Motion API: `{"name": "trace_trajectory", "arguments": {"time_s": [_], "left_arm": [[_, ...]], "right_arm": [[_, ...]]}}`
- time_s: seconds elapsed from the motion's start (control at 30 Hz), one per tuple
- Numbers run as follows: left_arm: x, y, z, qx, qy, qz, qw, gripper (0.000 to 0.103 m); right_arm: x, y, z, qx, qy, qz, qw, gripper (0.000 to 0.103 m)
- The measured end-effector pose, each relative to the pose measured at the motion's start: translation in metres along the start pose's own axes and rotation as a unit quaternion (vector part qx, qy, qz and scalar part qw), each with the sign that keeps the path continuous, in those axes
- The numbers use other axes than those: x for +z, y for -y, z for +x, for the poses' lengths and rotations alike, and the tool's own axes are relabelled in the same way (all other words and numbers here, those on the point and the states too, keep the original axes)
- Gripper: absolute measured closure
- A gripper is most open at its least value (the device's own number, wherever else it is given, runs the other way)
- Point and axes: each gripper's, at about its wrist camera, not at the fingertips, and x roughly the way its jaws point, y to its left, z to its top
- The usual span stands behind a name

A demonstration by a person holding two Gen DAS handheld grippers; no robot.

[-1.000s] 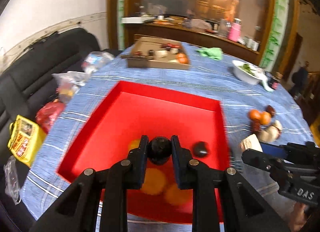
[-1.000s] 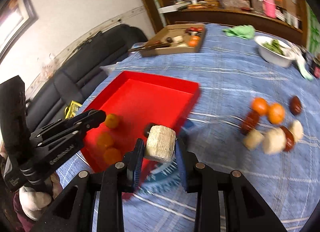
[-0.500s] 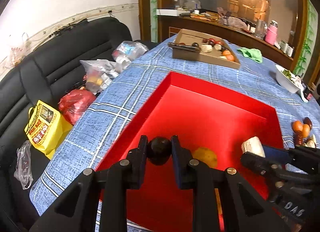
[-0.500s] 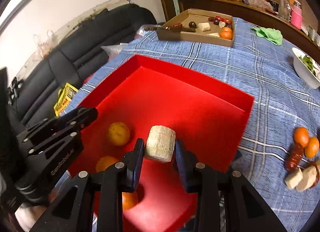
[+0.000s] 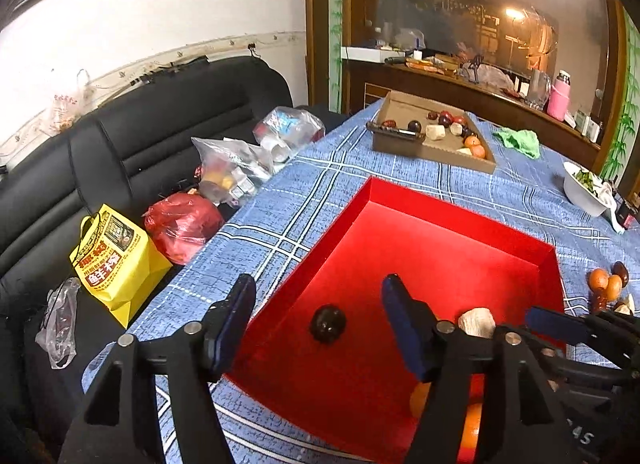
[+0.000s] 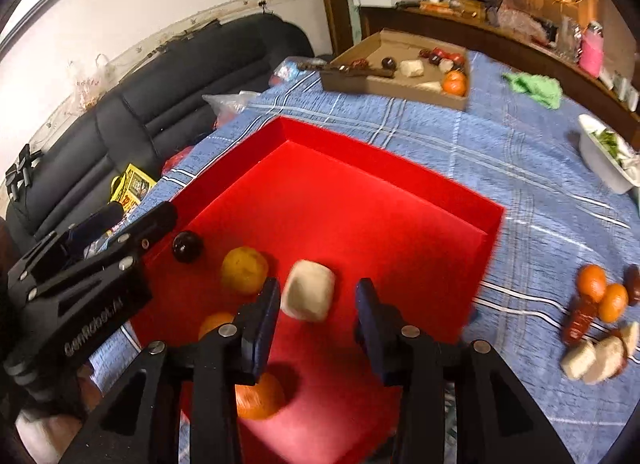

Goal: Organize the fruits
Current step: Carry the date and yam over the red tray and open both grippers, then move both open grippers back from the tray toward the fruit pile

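Observation:
A red tray lies on the blue checked tablecloth. My left gripper is open over the tray's near left part, and a dark round fruit lies loose in the tray between its fingers. My right gripper is open, and a pale beige chunk lies in the tray between its fingers. Oranges lie in the tray beside it. The left gripper also shows in the right wrist view.
Loose oranges, dark fruits and pale chunks lie on the cloth right of the tray. A cardboard box of fruit stands at the far side. A white bowl is far right. A black sofa with bags runs along the left.
Both grippers have opened. The dark fruit and the pale chunk have left the fingers and now lie in the red tray. Both grippers moved left over the tray.

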Motion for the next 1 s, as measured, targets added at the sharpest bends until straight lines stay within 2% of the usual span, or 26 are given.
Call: {"name": "trace_trajectory", "arguments": {"time_s": [0.23,0.4,0.53,0.83,1.0], "left_arm": [[-0.005,0.001,-0.012,-0.011,0.005,-0.007,0.9999,0.037],[-0.011,0.003,-0.018,-0.020,0.000,-0.014,0.9997,0.036],[-0.012,0.010,-0.026,-0.021,0.005,-0.003,0.9998,0.035],[-0.011,0.022,-0.039,-0.021,0.019,0.013,0.9995,0.033],[-0.010,0.029,-0.043,-0.029,0.020,0.017,0.9992,0.033]], "right_arm": [[-0.033,0.026,-0.038,-0.034,0.028,0.037,0.998,0.053],[-0.052,0.034,-0.036,-0.027,0.005,0.060,0.998,0.053],[-0.062,0.020,-0.022,-0.026,-0.021,0.040,0.999,0.053],[-0.070,0.013,-0.025,-0.100,-0.021,-0.017,0.995,0.049],[-0.070,0.022,-0.028,-0.093,-0.021,-0.006,0.995,0.049]]}}
